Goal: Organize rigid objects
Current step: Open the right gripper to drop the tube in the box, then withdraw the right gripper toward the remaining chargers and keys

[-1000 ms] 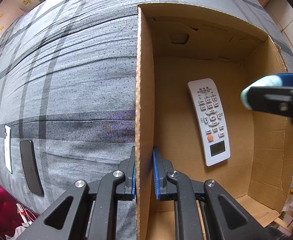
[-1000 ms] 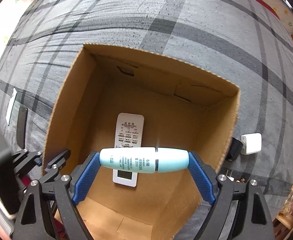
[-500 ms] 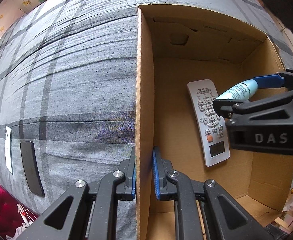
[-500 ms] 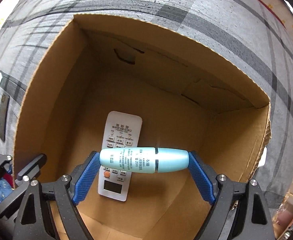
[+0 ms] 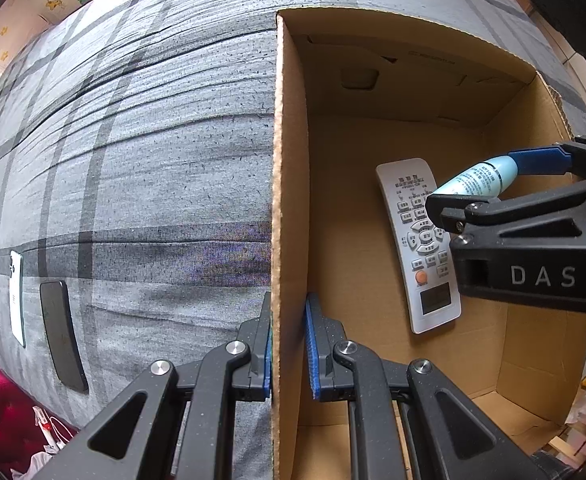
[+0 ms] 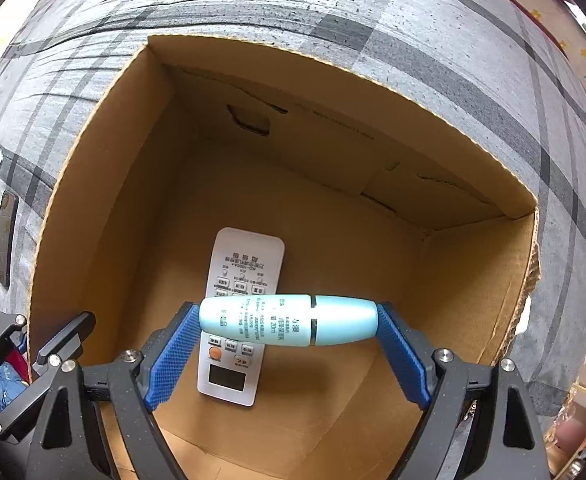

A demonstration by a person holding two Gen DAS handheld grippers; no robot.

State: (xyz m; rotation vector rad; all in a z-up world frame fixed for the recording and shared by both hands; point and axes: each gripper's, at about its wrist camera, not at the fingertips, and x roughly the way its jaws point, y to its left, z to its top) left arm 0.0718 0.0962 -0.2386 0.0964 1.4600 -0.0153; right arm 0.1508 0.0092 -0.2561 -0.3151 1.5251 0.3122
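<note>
Left gripper [image 5: 289,344] clenched on the near-left wall of the cardboard box [image 5: 289,160], one blue pad outside, one inside, pointing straight down. Right gripper [image 6: 289,322] grasping a light-blue tube [image 6: 289,320] end to end: base against my left pad, cap against my right, tube lying level across the jaws. Small print on the tube body, too fine to read.

Tube hangs inside the box opening, above the floor, crossing over the lower half of a white remote control [image 6: 237,320]. In the left wrist view the tube [image 5: 477,178] sits over the remote's [image 5: 417,248] upper right part.

Remote lies flat on the box floor, buttons up, orange button and small display at the near end.

Box sits on a grey plaid bedcover [image 5: 133,160]. Far left on the cover: a black phone [image 5: 63,336] and a white phone [image 5: 16,296], side by side, well apart from the box.
</note>
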